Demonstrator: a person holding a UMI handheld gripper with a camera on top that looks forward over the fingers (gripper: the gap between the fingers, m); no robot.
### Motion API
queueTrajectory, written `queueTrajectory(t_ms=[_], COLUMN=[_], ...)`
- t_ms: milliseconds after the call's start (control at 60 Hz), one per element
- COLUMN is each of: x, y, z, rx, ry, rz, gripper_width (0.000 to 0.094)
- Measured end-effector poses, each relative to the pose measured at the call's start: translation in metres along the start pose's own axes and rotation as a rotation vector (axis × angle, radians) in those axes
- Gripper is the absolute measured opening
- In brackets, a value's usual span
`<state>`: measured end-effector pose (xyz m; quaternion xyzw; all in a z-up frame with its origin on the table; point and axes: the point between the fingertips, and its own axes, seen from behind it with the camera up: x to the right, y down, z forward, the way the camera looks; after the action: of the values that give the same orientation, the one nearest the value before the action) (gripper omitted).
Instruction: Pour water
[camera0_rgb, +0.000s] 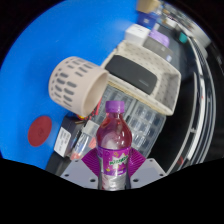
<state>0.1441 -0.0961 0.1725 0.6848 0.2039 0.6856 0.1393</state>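
While it stands upright between the two fingers, the bottle (116, 150) shows a pink cap, a clear body filled with a purple-looking liquid, and a purple label with green lettering around its lower half. The gripper (115, 172) is clenched on it: the magenta pads (95, 160) press against the label from either side, and the grey fingertips frame the bottle's base. Just behind the bottle stands a clear plastic cup (147, 128), close beside its shoulder and partly hidden by it. To the other side, near the bottle's neck, a small cluster of packets (72, 138) lies on the surface; their print is too small to read. Beyond these, a beige perforated basket (78, 82) lies tipped on its side, its open mouth turned toward the bottle. Next to it sits a beige tray (150, 72) holding a dark flat object, and farther back some boxes (150, 38) rest on the same side. Everything sits on a bright blue table (45, 45), which bears a red round mark (40, 128) well apart from the bottle, out past the packets.
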Motion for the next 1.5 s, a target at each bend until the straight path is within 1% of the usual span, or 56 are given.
queueTrajectory(t_ms=[117,167,267,433,583,733,767,800,817,850,917,1000,1067,1083,1117,1167,1267,1300,1317,1333,1383,1450,1500], x=[0.003,0.001,-0.002,0.002,0.006,0.002,0.004,0.007,0.009,0.011,0.011,0.003,-0.004,-0.004,-0.013,-0.022,-0.044,-0.053,-0.058,-0.053,-0.053,-0.055,-0.055], y=[-0.010,-0.011,-0.010,-0.006,0.008,0.020,0.022,0.017,0.023,0.023,0.023,0.031,0.032,0.026,0.030,0.026,0.014,0.010,0.008,0.011,0.012,0.014,0.015], z=[0.006,0.007,0.012,0.009,0.002,-0.006,-0.008,-0.010,-0.009,-0.009,-0.009,-0.005,-0.003,-0.006,-0.002,-0.001,0.003,0.004,0.004,0.005,0.003,0.002,0.002], rx=[0.009,0.008,-0.003,-0.014,-0.009,-0.015,-0.014,-0.025,0.004,0.018,0.013,0.036,0.062,0.041,0.058,0.050,0.048,0.045,0.041,0.061,0.061,0.058,0.058], ry=[0.032,0.028,0.016,0.031,0.000,-0.077,-0.084,-0.068,-0.090,-0.102,-0.130,-0.175,-0.196,-0.183,-0.200,-0.192,-0.213,-0.225,-0.233,-0.195,-0.173,-0.169,-0.169], rz=[-0.227,-0.266,-0.262,-0.172,0.187,0.746,0.880,1.014,1.077,1.211,1.472,1.719,1.842,1.872,1.906,1.938,1.977,1.990,1.996,2.007,2.015,2.024,2.026], gripper_width=[0.0318,0.0319,0.0320,0.0319,0.0320,0.0320,0.0320,0.0321,0.0321,0.0320,0.0322,0.0322,0.0321,0.0320,0.0320,0.0321,0.0321,0.0328,0.0383,0.0333,0.0334,0.0334,0.0351])
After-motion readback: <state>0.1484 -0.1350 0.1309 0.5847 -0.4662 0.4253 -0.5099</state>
